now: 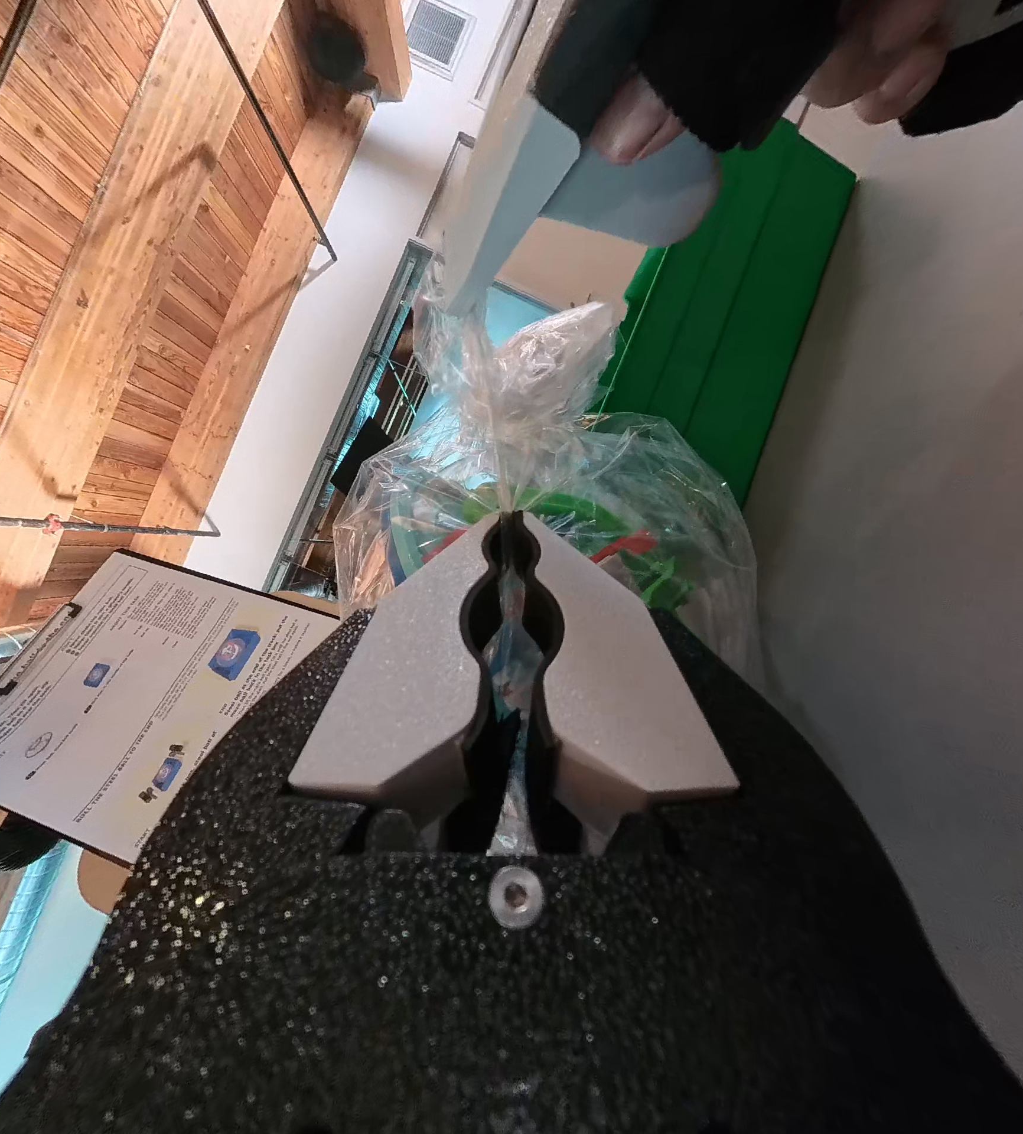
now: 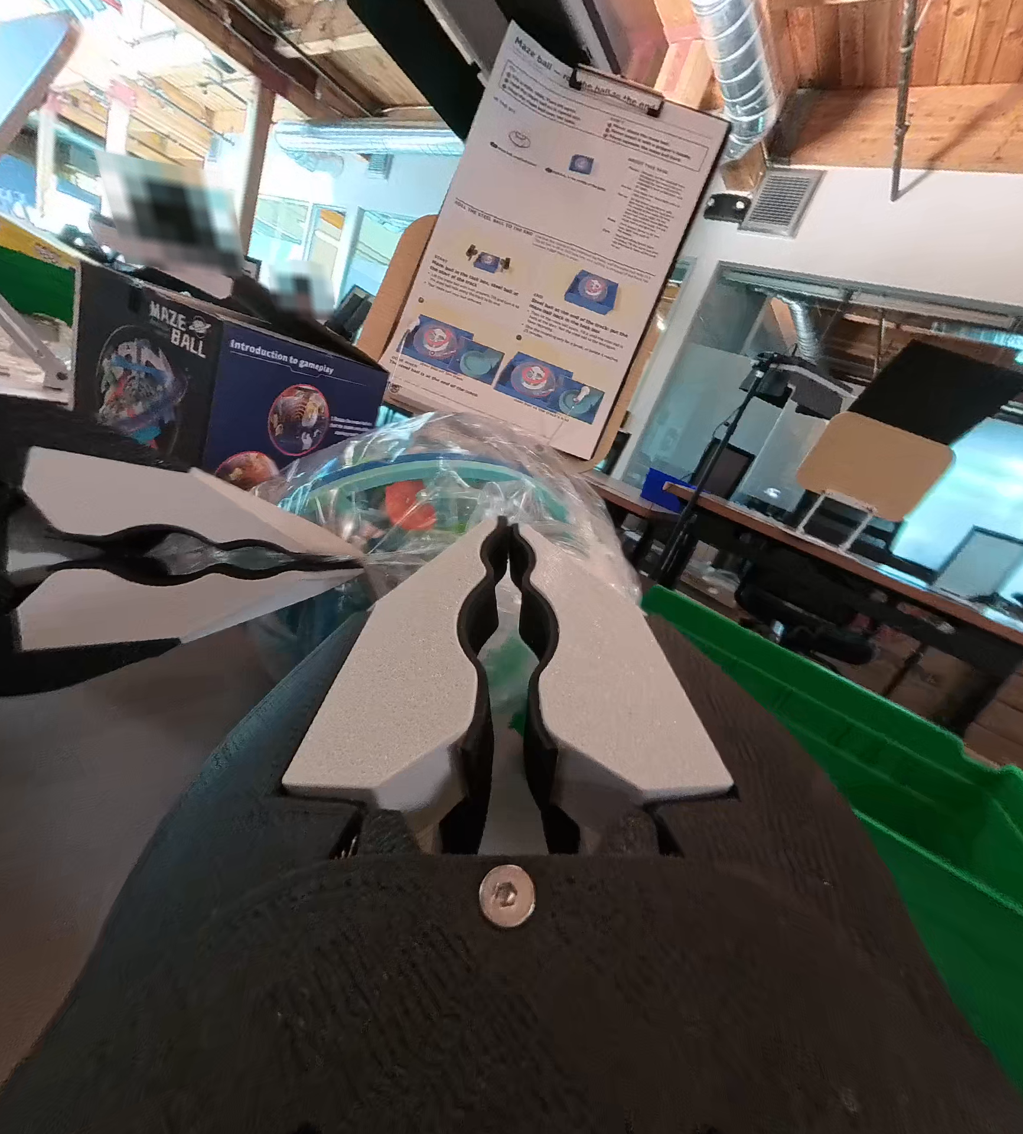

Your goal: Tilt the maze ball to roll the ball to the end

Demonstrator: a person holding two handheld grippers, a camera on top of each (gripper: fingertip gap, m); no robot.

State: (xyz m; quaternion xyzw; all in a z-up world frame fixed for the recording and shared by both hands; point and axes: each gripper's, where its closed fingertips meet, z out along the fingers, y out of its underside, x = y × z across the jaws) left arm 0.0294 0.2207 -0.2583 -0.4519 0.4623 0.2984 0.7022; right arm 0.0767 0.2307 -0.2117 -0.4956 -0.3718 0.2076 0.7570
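The maze ball (image 2: 435, 485), a clear sphere w/ teal ring and red and green plastic tracks inside, is seen wrapped in a crinkly transparent plastic bag (image 1: 668, 466), lifted just above the grey tabletop (image 1: 957, 552), beside the glossy green bin (image 2: 926, 798).

The left gripper (image 1: 509, 521), w/ matte grey wedge fingers and wavy black pads on a grainy black body, is clamped shut on a gathered fold of the bag; film is pinched between the pads and trails back through the scalloped gap.

The right gripper (image 2: 506, 534), same build, is closed at the tips against the bag's film. Whether film is actually pinched there can't be told for sure from its own view; in the left wrist view its tip appears to grip the bag's twisted top.

Behind, a dark printed cardboard box (image 2: 220, 380) and a clipboard (image 2: 558, 245) w/ a white sheet are seen.
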